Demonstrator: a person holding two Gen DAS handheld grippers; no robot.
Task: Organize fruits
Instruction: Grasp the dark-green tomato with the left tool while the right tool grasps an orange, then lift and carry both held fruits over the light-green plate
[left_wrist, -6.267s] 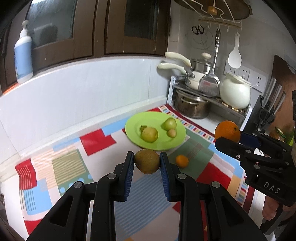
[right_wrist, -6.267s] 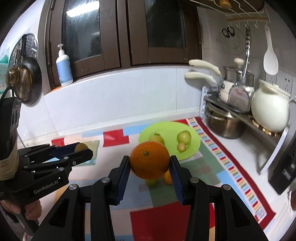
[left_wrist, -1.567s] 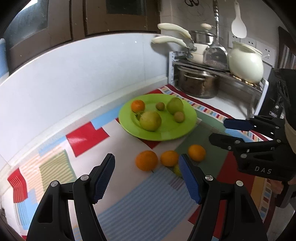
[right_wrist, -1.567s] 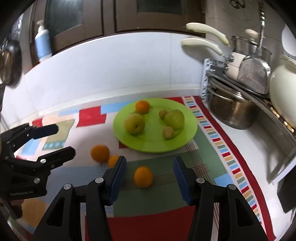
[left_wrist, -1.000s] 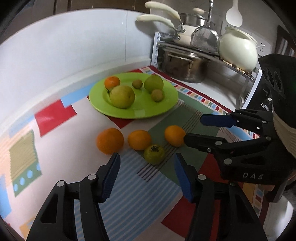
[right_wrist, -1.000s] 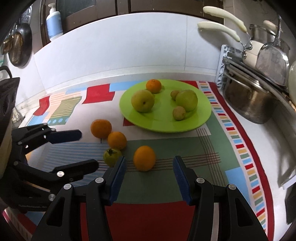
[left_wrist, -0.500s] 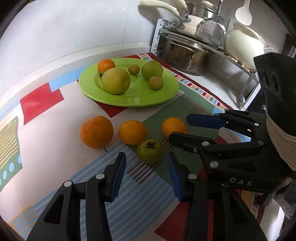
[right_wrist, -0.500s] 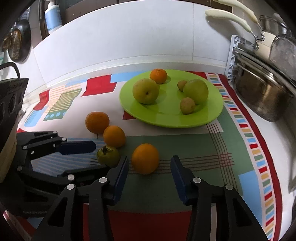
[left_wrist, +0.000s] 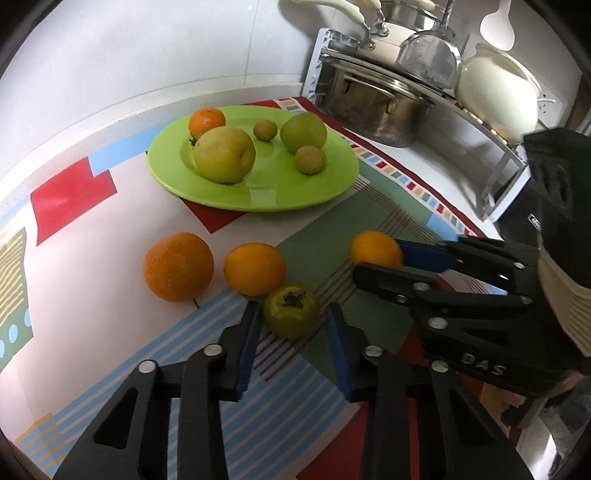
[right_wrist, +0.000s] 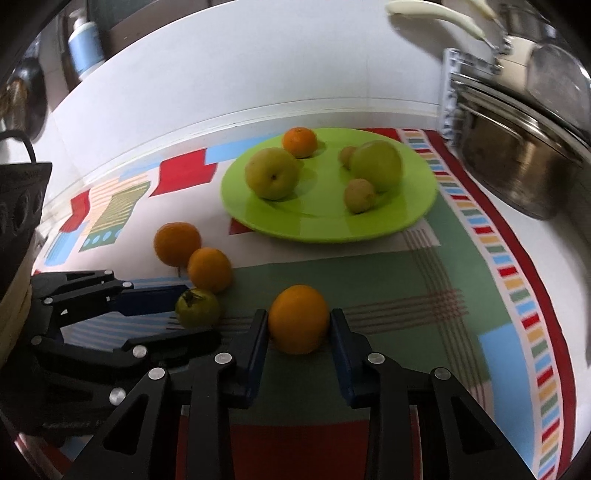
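A green plate (left_wrist: 258, 195) (right_wrist: 325, 229) holds a small orange, two green pears and two small brown fruits. On the mat lie a big orange (left_wrist: 178, 266), a second orange (left_wrist: 255, 268), a third orange (right_wrist: 298, 318) (left_wrist: 375, 248) and a green persimmon (left_wrist: 292, 309) (right_wrist: 197, 307). My left gripper (left_wrist: 292, 332) is open, its fingers on either side of the persimmon with gaps. My right gripper (right_wrist: 298, 332) straddles the third orange, the pads at or nearly touching its sides; the orange rests on the mat.
A colourful patterned mat (left_wrist: 92, 229) covers the counter. A steel pot (left_wrist: 373, 107) and a white kettle (left_wrist: 495, 99) stand on a rack at the right. A white tiled wall (right_wrist: 221, 74) runs behind the plate. A soap bottle (right_wrist: 85, 37) stands up left.
Both grippers dropped toward the mat and moved forward. The left one now straddles the persimmon and the right one the orange; both jaws have narrowed.
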